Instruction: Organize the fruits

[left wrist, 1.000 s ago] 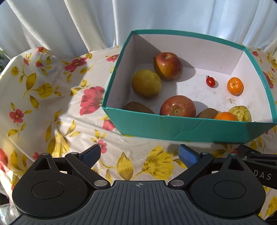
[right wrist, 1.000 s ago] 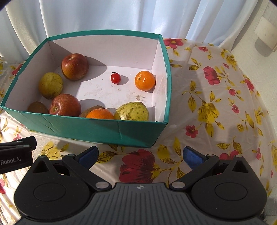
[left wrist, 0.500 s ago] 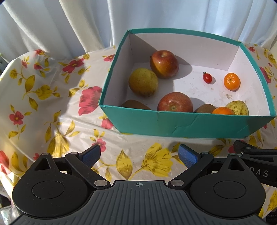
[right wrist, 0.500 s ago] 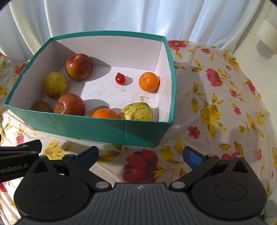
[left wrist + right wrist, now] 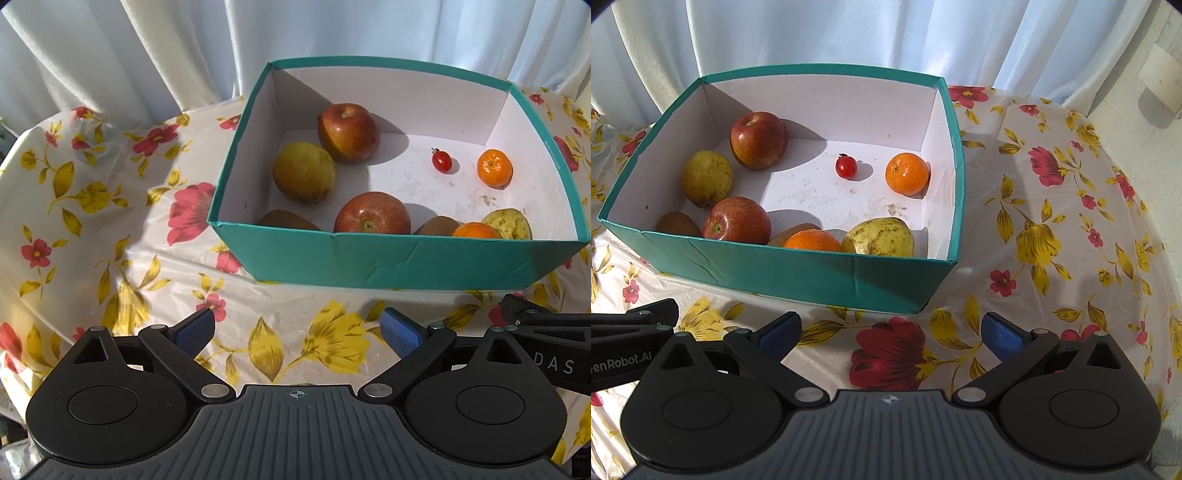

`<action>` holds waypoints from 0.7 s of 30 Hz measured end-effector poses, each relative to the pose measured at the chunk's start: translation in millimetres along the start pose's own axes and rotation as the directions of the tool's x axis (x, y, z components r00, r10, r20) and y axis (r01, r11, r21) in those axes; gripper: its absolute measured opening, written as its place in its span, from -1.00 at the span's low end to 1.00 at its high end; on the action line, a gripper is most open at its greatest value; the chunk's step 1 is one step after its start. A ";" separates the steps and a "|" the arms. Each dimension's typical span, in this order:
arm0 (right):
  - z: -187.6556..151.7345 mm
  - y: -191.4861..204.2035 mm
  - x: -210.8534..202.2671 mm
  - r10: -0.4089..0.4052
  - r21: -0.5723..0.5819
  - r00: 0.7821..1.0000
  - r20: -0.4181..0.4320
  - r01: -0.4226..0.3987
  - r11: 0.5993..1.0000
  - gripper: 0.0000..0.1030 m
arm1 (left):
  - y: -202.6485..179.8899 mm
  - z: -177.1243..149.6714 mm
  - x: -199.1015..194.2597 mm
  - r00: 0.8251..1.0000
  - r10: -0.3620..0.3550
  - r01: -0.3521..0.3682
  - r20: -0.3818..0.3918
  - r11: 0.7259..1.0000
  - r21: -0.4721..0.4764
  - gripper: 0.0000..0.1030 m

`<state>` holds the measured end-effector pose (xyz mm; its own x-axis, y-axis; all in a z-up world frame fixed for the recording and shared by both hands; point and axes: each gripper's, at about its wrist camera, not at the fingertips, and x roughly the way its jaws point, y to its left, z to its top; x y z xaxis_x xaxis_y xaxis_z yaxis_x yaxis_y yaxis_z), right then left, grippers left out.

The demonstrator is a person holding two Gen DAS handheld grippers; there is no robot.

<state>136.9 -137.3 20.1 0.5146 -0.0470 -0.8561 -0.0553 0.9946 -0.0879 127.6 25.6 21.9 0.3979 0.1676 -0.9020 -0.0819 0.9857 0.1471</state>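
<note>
fruit lies loose in the box (image 5: 798, 273); our left gripper (image 5: 297, 332) and right gripper (image 5: 890, 330) gape empty, so we approach from above the rim.

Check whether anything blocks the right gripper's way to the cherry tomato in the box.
The near wall of the teal box stands between the open right gripper and the cherry tomato. Just behind that wall lie an orange and a pear. From above, nothing visible covers the tomato.
</note>
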 end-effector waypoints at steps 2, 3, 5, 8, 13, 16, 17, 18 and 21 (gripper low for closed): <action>0.2 -0.1 0.2 0.002 0.001 1.000 -0.003 -0.002 1.000 1.00 | -0.2 0.1 0.2 1.000 0.001 -0.001 -0.002 1.000 0.002 0.93; 0.0 -0.5 0.5 0.003 0.002 1.000 -0.004 -0.003 1.000 1.00 | -0.5 -0.2 0.4 1.000 0.002 -0.002 -0.003 1.000 0.003 0.93; -0.2 -0.7 0.6 0.004 0.000 1.000 -0.005 -0.004 1.000 1.00 | -1.1 -0.6 0.4 1.000 0.004 -0.004 -0.003 1.000 0.007 0.93; -0.4 -0.9 0.9 0.001 -0.003 1.000 -0.005 -0.001 1.000 1.00 | -2.1 -1.0 0.2 1.000 0.007 -0.006 -0.005 1.000 0.010 0.93; -0.3 -0.6 1.0 0.000 -0.002 1.000 -0.006 0.000 1.000 1.00 | -2.9 -0.9 0.2 1.000 0.006 -0.005 -0.006 1.000 0.012 0.93; -0.4 -1.2 1.0 0.000 -0.004 1.000 -0.006 0.000 1.000 1.00 | -3.5 -1.2 0.0 1.000 0.009 -0.009 -0.007 1.000 0.015 0.93; -0.5 -1.3 0.9 0.000 -0.003 1.000 -0.006 0.000 1.000 1.00 | -3.5 -1.2 0.0 1.000 0.009 -0.009 -0.006 1.000 0.016 0.93; -0.2 -1.0 0.9 -0.001 -0.004 1.000 -0.006 0.001 1.000 1.00 | -3.5 -1.2 0.1 1.000 0.009 -0.009 -0.008 1.000 0.015 0.93; -0.6 -1.3 1.1 -0.001 -0.003 1.000 -0.006 0.001 1.000 1.00 | -3.6 -1.2 0.1 1.000 0.005 -0.005 -0.012 1.000 0.016 0.93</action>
<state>137.0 -138.7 19.0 0.5094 -0.0482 -0.8592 -0.0577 0.9943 -0.0900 126.9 22.0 20.8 0.3863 0.1728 -0.9061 -0.0697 0.9850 0.1581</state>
